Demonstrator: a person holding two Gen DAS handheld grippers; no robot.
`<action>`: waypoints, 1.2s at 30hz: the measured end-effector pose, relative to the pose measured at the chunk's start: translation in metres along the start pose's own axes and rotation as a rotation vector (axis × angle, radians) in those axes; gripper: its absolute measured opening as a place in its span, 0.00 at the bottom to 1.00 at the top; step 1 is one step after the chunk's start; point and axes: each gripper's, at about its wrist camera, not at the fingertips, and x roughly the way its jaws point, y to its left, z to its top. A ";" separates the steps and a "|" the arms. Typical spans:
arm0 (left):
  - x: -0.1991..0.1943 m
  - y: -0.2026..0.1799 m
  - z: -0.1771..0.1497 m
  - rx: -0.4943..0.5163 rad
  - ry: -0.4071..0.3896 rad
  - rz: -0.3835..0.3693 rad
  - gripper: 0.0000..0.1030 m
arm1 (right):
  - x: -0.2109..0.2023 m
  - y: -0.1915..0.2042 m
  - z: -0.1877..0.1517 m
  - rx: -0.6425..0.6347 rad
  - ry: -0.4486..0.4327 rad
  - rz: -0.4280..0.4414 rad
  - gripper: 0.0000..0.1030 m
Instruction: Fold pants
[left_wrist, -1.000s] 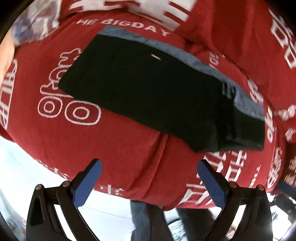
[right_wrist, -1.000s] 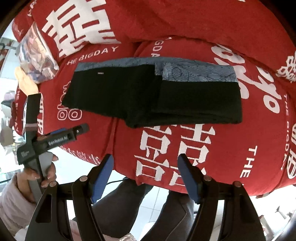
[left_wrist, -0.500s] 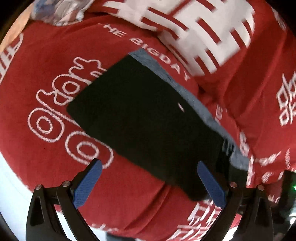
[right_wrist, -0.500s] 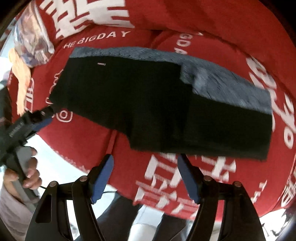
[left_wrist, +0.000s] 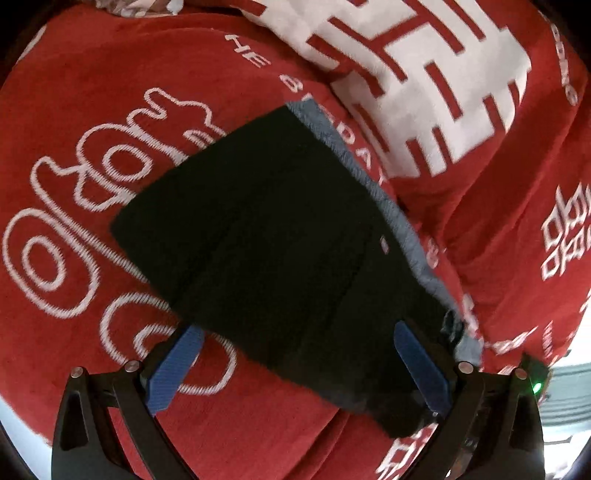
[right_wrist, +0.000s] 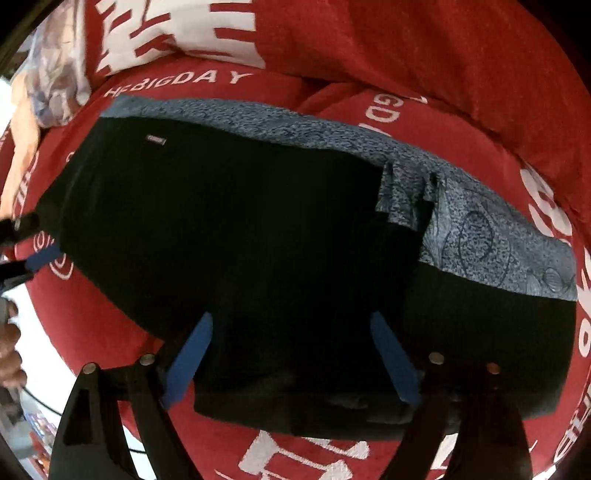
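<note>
Pants (right_wrist: 236, 236), black with a grey-blue patterned waistband, lie spread and partly folded on a red plush blanket (left_wrist: 92, 92) printed with white letters and characters; one end is doubled over the middle, so a second strip of waistband shows toward 3 o'clock in the right wrist view. A second ago the garment lay small and well clear of both tools; now it fills most of each view, both cameras having come down close over it.

In the left wrist view the left gripper (left_wrist: 295, 365) has its blue-padded jaws wide apart, as wide as a second ago. They straddle the pants' near edge: the left pad stands over bare blanket at 7 o'clock, the right pad over black cloth at 5 o'clock. No pad visibly presses on the fabric. The garment has also turned in this view, its waistband now running from 12 o'clock down to 4 o'clock.

In the right wrist view the right gripper (right_wrist: 291, 358) has jaws that have just been opening and now stand wider than before. Both blue pads hang over the black cloth near its lower hem, with fabric between them, but no grip is seen. At 9 o'clock a hand (right_wrist: 9, 354) holds the other tool at the pants' left end. A pale patterned cloth (right_wrist: 59, 77) lies at 10 o'clock.
</note>
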 end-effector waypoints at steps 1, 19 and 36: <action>0.001 0.001 0.002 -0.018 -0.005 -0.011 1.00 | -0.001 -0.002 0.000 0.005 -0.002 0.013 0.87; 0.026 -0.032 0.022 -0.023 -0.054 0.185 0.56 | -0.007 -0.013 0.008 0.022 0.011 0.091 0.85; 0.035 -0.154 -0.049 0.915 -0.311 0.638 0.35 | -0.040 0.077 0.188 -0.039 0.252 0.613 0.85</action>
